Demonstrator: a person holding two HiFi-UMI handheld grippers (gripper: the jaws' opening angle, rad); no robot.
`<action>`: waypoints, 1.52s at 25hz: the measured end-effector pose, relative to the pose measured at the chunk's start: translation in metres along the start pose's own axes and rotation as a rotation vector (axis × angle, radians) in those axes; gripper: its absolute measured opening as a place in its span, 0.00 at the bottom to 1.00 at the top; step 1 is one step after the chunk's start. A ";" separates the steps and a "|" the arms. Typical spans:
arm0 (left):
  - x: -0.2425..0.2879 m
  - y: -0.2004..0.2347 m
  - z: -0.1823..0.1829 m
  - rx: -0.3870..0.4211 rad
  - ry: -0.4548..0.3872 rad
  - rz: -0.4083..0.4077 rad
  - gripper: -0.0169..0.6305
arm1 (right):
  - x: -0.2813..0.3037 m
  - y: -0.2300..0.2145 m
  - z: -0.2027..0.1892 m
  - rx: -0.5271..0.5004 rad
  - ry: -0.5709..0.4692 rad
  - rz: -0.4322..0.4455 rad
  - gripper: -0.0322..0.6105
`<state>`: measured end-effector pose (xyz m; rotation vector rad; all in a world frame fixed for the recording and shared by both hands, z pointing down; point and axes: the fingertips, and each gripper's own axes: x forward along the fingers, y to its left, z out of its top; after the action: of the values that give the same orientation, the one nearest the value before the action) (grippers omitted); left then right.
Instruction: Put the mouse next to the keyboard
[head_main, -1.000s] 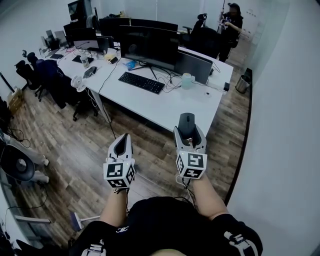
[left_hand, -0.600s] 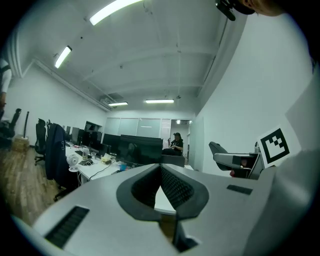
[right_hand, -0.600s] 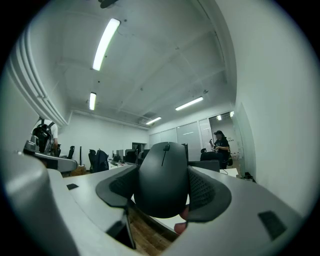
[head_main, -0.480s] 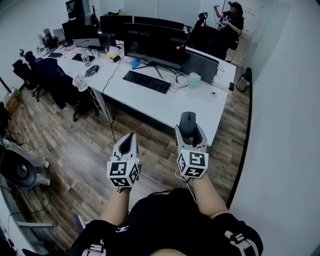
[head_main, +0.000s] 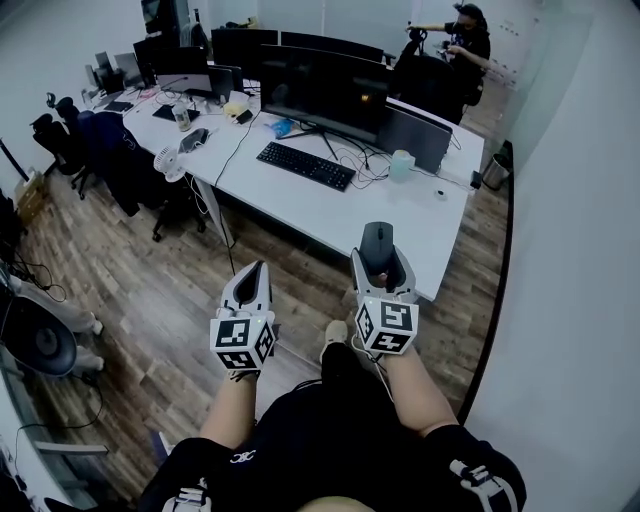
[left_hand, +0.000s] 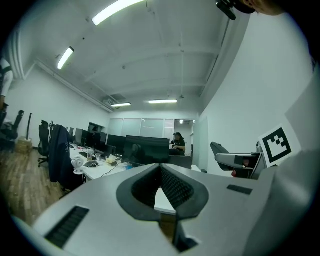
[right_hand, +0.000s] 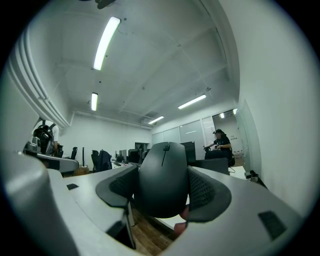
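Note:
My right gripper (head_main: 377, 258) is shut on a black mouse (head_main: 376, 244), held in the air over the floor just short of the white desk's near edge (head_main: 330, 225). The mouse (right_hand: 163, 178) fills the space between the jaws in the right gripper view. A black keyboard (head_main: 305, 165) lies on the desk in front of a wide monitor (head_main: 322, 92), well beyond the mouse. My left gripper (head_main: 251, 279) hangs shut and empty over the wooden floor, left of the right one; its pads (left_hand: 172, 187) meet at the tip.
On the desk near the keyboard are cables, a pale cup (head_main: 402, 165) and a laptop back (head_main: 412, 135). More monitors and office chairs (head_main: 110, 150) stand at the left. A person (head_main: 465, 50) stands at the far right by a bin (head_main: 497, 162). A wall runs along the right.
Both grippers and the view have advanced toward the desk; the desk and keyboard sit slightly lower and nearer in the head view. The mouse stays clamped in the right gripper.

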<state>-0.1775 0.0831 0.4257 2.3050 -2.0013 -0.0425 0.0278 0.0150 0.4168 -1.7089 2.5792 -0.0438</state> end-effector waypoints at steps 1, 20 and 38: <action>0.005 0.005 0.002 0.004 -0.002 0.006 0.05 | 0.007 0.000 0.000 -0.001 -0.003 0.001 0.55; 0.220 0.054 0.000 0.049 0.052 0.017 0.05 | 0.228 -0.072 -0.023 0.060 0.014 0.004 0.54; 0.475 0.050 0.005 0.032 0.114 -0.078 0.05 | 0.427 -0.197 -0.038 0.066 0.100 -0.073 0.54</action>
<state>-0.1603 -0.3944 0.4427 2.3459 -1.8715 0.1139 0.0403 -0.4550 0.4547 -1.8219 2.5505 -0.2200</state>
